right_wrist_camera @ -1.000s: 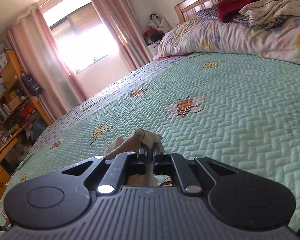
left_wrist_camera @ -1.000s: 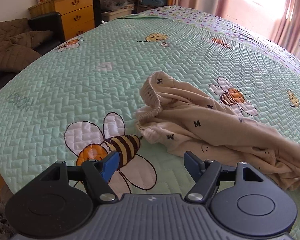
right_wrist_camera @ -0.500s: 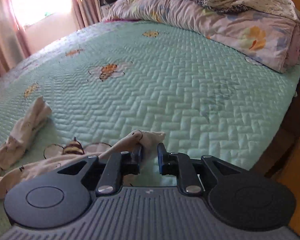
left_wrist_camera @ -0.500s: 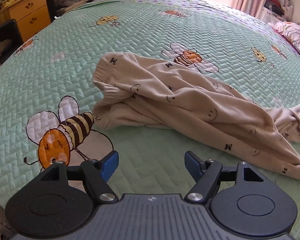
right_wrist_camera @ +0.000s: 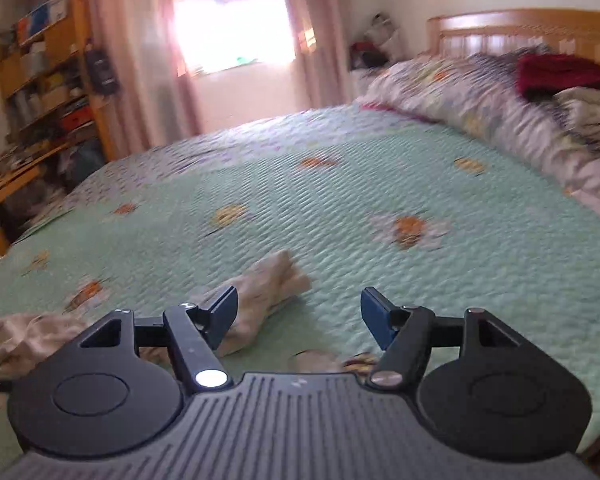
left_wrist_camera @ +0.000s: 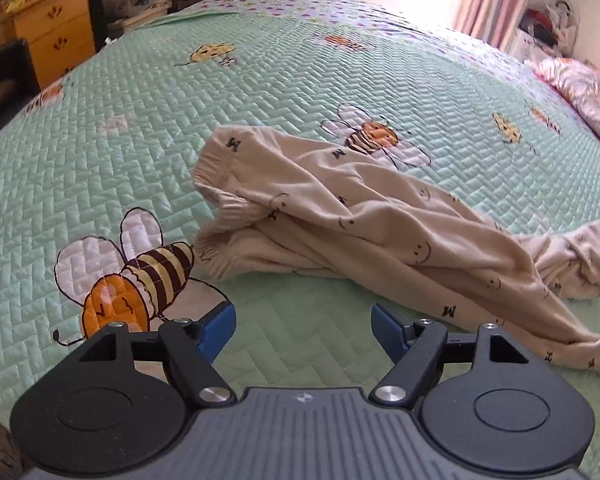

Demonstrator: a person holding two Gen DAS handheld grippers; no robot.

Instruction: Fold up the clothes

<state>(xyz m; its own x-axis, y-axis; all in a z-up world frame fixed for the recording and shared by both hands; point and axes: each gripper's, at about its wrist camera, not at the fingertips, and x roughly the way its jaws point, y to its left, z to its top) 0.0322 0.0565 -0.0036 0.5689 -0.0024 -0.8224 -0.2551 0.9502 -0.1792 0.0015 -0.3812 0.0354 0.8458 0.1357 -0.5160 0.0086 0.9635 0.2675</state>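
The bed (left_wrist_camera: 180, 128) filled both views, covered by a mint-green quilt (right_wrist_camera: 340, 184) stitched in a zigzag pattern with bee pictures. At its far end in the right wrist view stood a wooden headboard (right_wrist_camera: 520, 28), with a pile of floral bedding (right_wrist_camera: 460, 96) and a dark red cloth (right_wrist_camera: 556, 72) on top of it. A window (right_wrist_camera: 232, 12) with pink curtains let in strong light behind the bed. A wooden desk with drawers (left_wrist_camera: 56, 36) stood off the bed's far left corner in the left wrist view; shelves (right_wrist_camera: 40, 68) showed on the left in the right wrist view.

The beige trousers (left_wrist_camera: 340, 216), printed with small dark letters and smiley faces, lay loose and crumpled on the quilt, unfolded. The elastic waistband (left_wrist_camera: 216, 168) pointed toward the large bee (left_wrist_camera: 136, 280); the legs ran off to the right, one end bunched up (left_wrist_camera: 580, 264). In the right wrist view, which was blurred, the same garment (right_wrist_camera: 268, 292) lay just ahead of the left finger.

Left gripper (left_wrist_camera: 303, 320): blue fingers (left_wrist_camera: 220, 320) spread wide, empty, above bare quilt, near the trousers but not touching. Right gripper (right_wrist_camera: 299, 312): fingers (right_wrist_camera: 374, 316) also spread apart, holding nothing.
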